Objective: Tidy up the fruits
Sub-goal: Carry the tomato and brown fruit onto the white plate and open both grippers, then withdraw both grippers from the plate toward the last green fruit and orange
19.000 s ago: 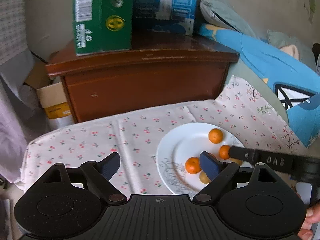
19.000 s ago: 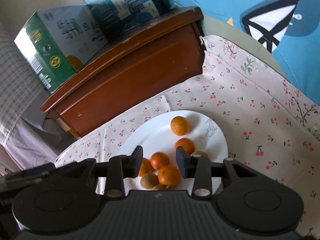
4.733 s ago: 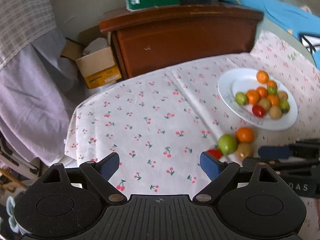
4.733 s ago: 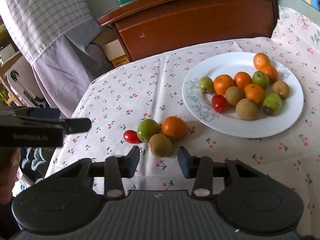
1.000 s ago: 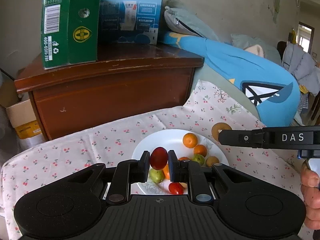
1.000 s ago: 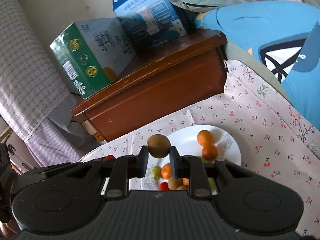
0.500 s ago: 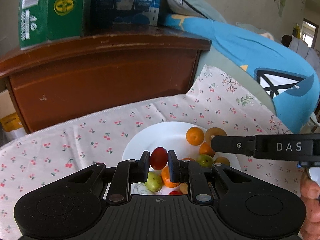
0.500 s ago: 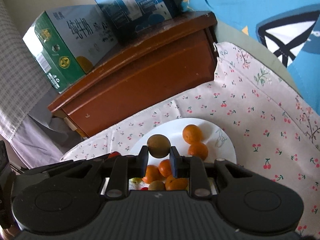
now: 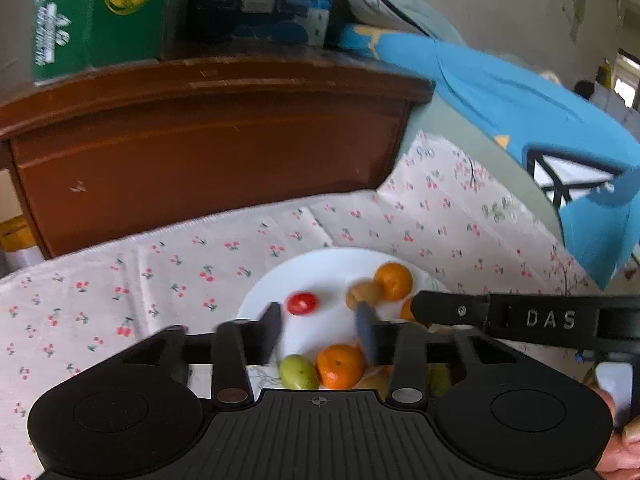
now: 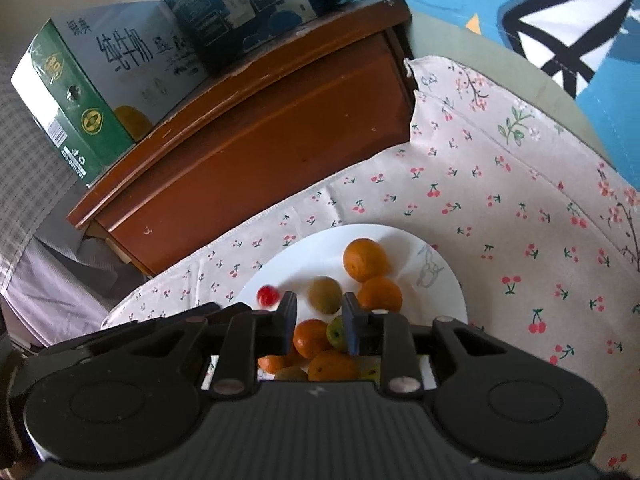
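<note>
Red tomato on plate, beyond opening, empty left hand-held gripper

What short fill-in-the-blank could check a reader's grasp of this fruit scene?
1. The oranges lie on a white ___.
2. The tablecloth is printed with small red ___.
3. On the wooden cabinet, the box beside the blue box has a side coloured ___.
Missing words: plate; cherries; green.
</note>
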